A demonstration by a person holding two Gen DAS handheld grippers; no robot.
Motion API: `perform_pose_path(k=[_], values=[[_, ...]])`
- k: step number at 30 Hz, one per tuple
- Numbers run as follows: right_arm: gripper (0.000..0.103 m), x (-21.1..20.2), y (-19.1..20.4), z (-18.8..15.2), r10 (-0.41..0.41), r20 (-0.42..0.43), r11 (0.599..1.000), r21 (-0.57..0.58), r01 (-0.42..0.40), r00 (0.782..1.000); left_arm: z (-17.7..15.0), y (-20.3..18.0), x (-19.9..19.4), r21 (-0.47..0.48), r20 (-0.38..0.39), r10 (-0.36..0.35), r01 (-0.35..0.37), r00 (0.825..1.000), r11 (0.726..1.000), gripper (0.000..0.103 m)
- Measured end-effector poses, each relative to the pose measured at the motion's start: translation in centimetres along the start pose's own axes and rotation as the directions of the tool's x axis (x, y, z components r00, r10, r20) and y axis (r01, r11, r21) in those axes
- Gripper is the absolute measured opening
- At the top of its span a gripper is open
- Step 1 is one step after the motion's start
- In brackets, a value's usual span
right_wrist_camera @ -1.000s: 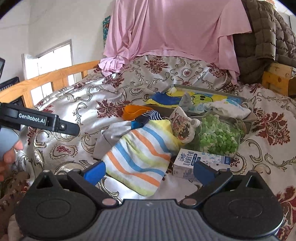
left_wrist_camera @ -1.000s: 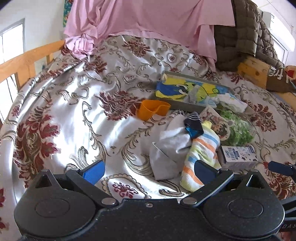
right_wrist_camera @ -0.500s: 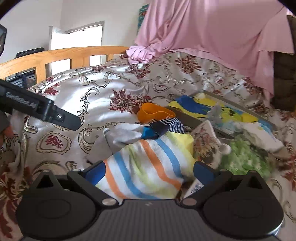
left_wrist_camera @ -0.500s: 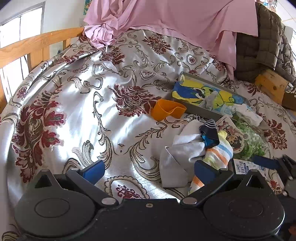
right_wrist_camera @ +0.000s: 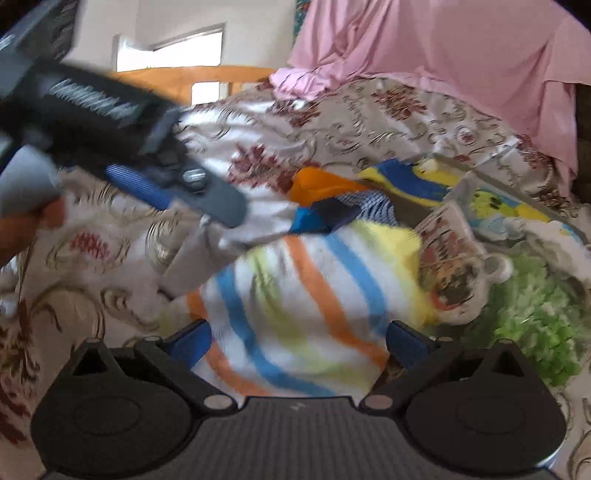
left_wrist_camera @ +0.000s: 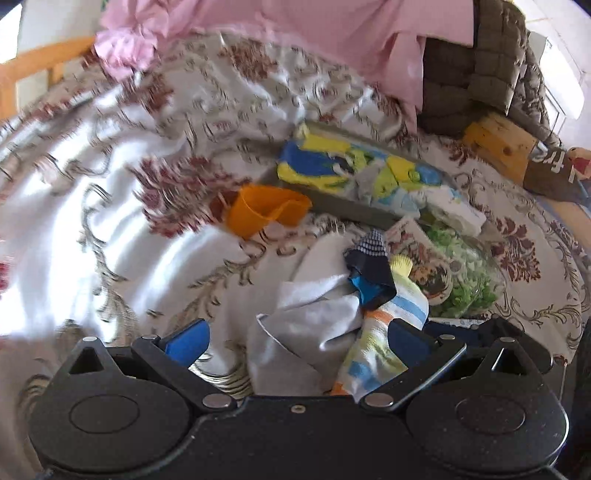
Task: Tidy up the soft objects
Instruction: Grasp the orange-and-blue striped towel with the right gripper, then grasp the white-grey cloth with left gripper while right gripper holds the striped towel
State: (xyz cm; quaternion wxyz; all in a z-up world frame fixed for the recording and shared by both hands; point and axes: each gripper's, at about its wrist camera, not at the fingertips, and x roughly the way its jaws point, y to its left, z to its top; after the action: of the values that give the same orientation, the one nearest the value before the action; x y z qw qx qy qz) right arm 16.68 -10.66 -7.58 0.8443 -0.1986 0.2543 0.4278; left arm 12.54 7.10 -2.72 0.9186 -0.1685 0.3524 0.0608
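Note:
A pile of soft things lies on the floral bedspread: a grey cloth (left_wrist_camera: 314, 325), a striped sock (left_wrist_camera: 376, 347) and a dark blue sock (left_wrist_camera: 369, 269). My left gripper (left_wrist_camera: 295, 339) is open, low over the pile, with the grey cloth's edge between its fingers. My right gripper (right_wrist_camera: 299, 339) is open too, and the striped sock (right_wrist_camera: 295, 295) fills the gap between its fingers. In the right wrist view the left gripper (right_wrist_camera: 218, 206) reaches in from the upper left, its tip over the grey cloth (right_wrist_camera: 229, 236). Both views are blurred by motion.
An orange cup (left_wrist_camera: 266, 214) lies behind the pile. A grey tray (left_wrist_camera: 351, 210) holds yellow and blue cloths. A patterned pouch (left_wrist_camera: 421, 254) and a bag of green pieces (left_wrist_camera: 469, 273) sit to the right. Pink fabric (left_wrist_camera: 295, 33) and a wooden bed rail (right_wrist_camera: 192, 79) lie behind.
Both grippers have moved forward and down onto the pile. The left one now straddles the grey cloth and the right one the striped sock. Both stay open.

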Motion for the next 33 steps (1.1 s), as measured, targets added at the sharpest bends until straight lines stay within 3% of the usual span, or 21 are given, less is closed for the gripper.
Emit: perform_pose_path(k=[5,7,9,11,13,14,16,21,25,29,33], values=[[0.102,0.0,0.2,-0.3,-0.012,0.008,1.000,-0.004,0.012,1.000,0.1,0.6,2.4,-0.046,-0.060,-0.012,0.010,0.998,0.999,0.102],[0.096,0.0,0.2,-0.3,-0.017,0.004,1.000,0.000,0.017,1.000,0.0,0.6,2.9,-0.049,-0.079,-0.036,0.032,0.996,0.998,0.102],[0.084,0.0,0.2,-0.3,-0.021,-0.010,1.000,-0.002,0.021,1.000,-0.1,0.5,3.2,-0.050,-0.092,-0.054,0.050,0.994,0.998,0.095],[0.078,-0.2,0.4,-0.3,-0.024,-0.015,1.000,-0.012,0.024,1.000,-0.2,0.5,3.3,-0.058,-0.104,-0.073,0.067,0.992,0.996,0.091],[0.067,-0.4,0.7,-0.2,-0.030,-0.016,0.999,-0.035,0.029,0.999,-0.3,0.4,3.1,-0.070,-0.110,-0.078,0.071,0.991,0.995,0.087],[0.057,-0.5,0.8,-0.2,-0.031,-0.018,0.999,-0.044,0.030,0.999,-0.5,0.4,2.9,-0.078,-0.109,-0.080,0.071,0.991,0.994,0.084],[0.049,-0.5,1.1,-0.2,-0.039,-0.021,0.998,-0.053,0.037,0.999,-0.8,0.5,2.6,-0.093,-0.107,-0.089,0.079,0.990,0.993,0.078],[0.026,-1.0,1.0,-0.2,-0.043,-0.029,0.999,-0.034,0.042,0.999,-1.3,0.6,2.0,-0.111,-0.100,-0.106,0.095,0.989,0.989,0.053],[0.021,-2.4,0.4,0.0,-0.055,-0.026,0.998,0.006,0.056,0.998,-1.7,0.4,1.3,-0.108,-0.084,-0.126,0.116,0.989,0.987,0.040],[0.019,-4.1,-0.5,0.1,-0.088,-0.021,0.995,0.056,0.089,0.996,-2.2,0.0,0.9,-0.089,-0.089,-0.155,0.147,0.984,0.985,0.016],[0.019,-5.3,-1.6,0.3,-0.105,-0.004,0.989,0.108,0.105,0.994,-2.9,-0.8,0.2,-0.025,-0.082,-0.155,0.153,0.984,0.988,0.011]])
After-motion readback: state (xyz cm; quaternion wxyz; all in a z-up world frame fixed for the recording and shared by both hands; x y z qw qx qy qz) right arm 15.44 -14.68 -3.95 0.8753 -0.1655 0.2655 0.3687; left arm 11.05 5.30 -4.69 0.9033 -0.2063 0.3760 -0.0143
